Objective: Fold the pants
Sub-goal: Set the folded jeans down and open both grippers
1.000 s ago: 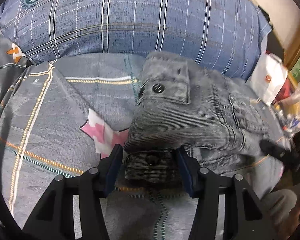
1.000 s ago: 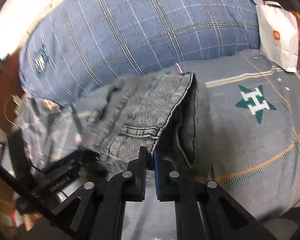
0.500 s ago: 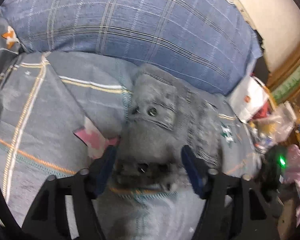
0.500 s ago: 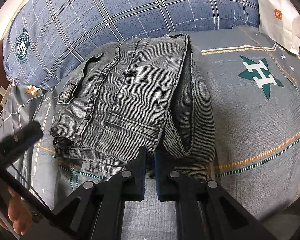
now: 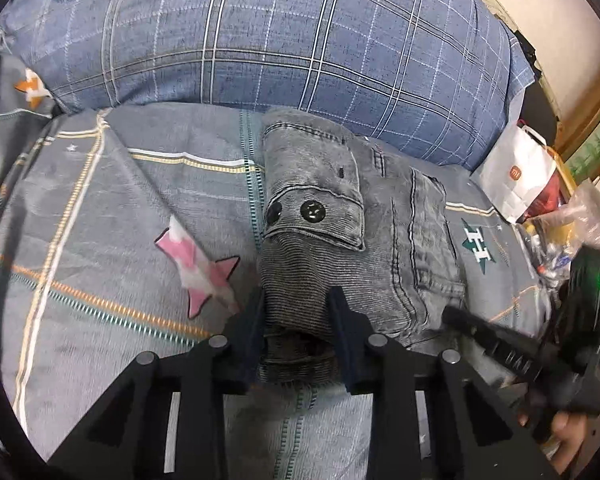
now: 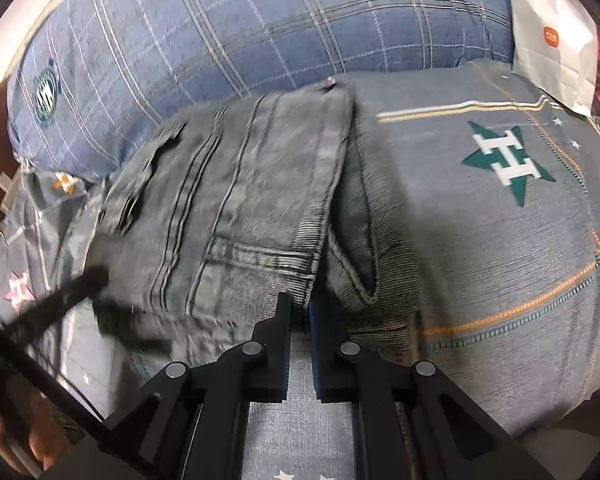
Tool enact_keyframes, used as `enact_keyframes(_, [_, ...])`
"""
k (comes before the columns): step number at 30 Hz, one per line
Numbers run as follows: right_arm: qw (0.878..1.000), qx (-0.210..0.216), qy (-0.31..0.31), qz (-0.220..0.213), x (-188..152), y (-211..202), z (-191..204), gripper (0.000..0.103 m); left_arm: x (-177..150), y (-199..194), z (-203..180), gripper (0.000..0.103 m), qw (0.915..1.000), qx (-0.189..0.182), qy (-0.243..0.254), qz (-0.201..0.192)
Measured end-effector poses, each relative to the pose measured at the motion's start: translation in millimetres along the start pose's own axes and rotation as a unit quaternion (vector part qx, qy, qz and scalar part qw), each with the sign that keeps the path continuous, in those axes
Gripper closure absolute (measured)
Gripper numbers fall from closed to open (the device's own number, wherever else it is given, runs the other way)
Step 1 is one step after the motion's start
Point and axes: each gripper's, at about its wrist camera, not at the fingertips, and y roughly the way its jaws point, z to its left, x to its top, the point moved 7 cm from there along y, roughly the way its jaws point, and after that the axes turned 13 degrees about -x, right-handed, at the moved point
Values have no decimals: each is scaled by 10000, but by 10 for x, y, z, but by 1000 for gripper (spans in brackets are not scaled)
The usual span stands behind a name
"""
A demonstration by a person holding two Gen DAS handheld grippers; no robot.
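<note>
Both grippers grip the folded grey jeans (image 5: 380,248) below the plaid pillow (image 5: 284,36): left gripper (image 5: 296,312) has tightened, right gripper (image 6: 300,304) stays clamped, fold nearly finished.

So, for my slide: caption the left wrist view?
Left gripper pinching folded grey pants on a bed.

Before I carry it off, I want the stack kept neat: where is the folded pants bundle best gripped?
Probably the near edge of the pants, from the front, low over the bedsheet. The layers end there in one thick lip, so a grip spans all of them. The left gripper and right gripper already pinch that edge at separate spots.
</note>
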Motion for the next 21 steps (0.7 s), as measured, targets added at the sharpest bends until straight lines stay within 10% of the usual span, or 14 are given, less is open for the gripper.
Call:
enact_keyframes(3, [9994,114,14,315,-50,149,29,95,-132,282,184,63,9984,494,90,269])
enact_keyframes(21, [9995,90,-29,305,-45,256,48,92,-185,276,309,35,9983,546,106,-186])
